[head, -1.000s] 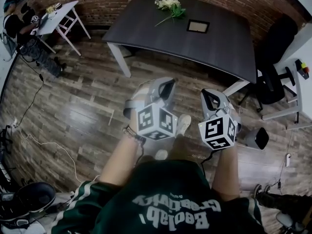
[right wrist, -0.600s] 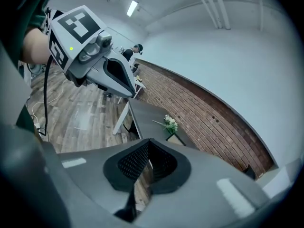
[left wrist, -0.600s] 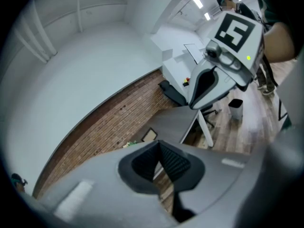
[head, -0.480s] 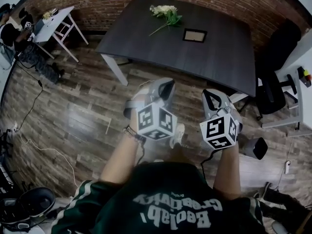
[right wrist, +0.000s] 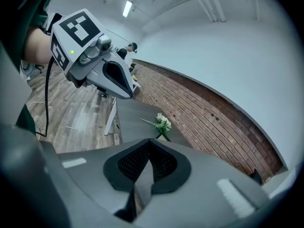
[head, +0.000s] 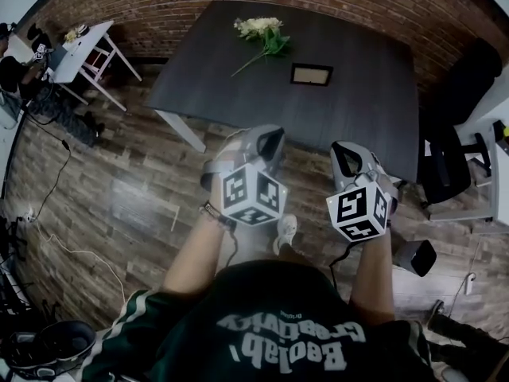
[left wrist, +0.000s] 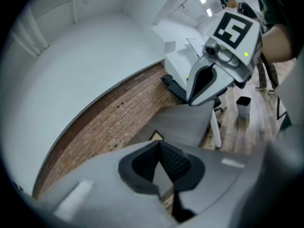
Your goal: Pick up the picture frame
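A dark-rimmed picture frame [head: 311,74] lies flat on the dark grey table [head: 358,94], right of a bunch of white flowers [head: 261,32]. My left gripper [head: 270,139] and right gripper [head: 347,156] are held side by side over the wooden floor, just short of the table's near edge and well apart from the frame. In the left gripper view the jaws [left wrist: 159,144] are shut and empty, with a corner of the frame [left wrist: 156,136] just beyond them. The right gripper view shows its jaws [right wrist: 151,144] shut and empty, with the flowers [right wrist: 162,124] ahead.
A brick wall runs behind the table. A black office chair [head: 449,134] and a white desk [head: 493,157] stand at the right, with a black bin [head: 417,253] near my right arm. A small white table [head: 83,38] and a seated person [head: 16,70] are far left. Cables [head: 56,237] trail on the floor.
The table, frame and flowers have come nearer in the head view as both grippers were carried forward together. Both pairs of jaws look unchanged.
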`<state>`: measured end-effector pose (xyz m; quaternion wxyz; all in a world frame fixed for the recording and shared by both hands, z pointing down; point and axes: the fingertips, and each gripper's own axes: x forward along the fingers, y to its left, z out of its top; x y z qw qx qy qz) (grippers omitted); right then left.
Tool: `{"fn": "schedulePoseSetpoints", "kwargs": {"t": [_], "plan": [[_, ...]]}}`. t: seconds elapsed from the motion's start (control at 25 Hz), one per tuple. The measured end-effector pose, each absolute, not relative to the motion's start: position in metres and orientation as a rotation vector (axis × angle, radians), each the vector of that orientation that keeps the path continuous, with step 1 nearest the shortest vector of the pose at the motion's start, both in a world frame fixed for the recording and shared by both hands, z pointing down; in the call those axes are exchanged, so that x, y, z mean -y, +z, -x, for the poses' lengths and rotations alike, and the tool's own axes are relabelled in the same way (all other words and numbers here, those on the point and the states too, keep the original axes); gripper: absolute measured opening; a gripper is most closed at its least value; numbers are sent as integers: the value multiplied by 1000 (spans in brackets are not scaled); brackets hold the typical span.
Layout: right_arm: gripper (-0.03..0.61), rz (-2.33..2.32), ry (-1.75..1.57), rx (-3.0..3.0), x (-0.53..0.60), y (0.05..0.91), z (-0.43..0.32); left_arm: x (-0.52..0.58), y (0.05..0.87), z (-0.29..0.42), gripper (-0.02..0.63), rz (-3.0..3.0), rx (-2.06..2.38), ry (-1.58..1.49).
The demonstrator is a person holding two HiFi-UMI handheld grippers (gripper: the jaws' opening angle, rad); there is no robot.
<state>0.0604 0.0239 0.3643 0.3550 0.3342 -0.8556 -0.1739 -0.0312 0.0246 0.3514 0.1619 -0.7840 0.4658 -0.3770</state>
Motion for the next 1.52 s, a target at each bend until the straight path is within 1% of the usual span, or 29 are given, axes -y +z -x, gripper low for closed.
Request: {"fn": "schedulePoseSetpoints", "kwargs": {"t": [0.36, 0.68, 1.52], "plan": [[6, -852, -438, 2214, 61, 363, -83, 62, 357, 17, 3, 2244, -1330, -1143], [6, -819, -443, 2230, 114, 372, -90, 108, 364, 6, 3, 2234, -1319, -1193], [6, -758, -448, 2220, 155, 387, -69, 157, 380, 23, 3, 2282, -1331, -1204]]}}
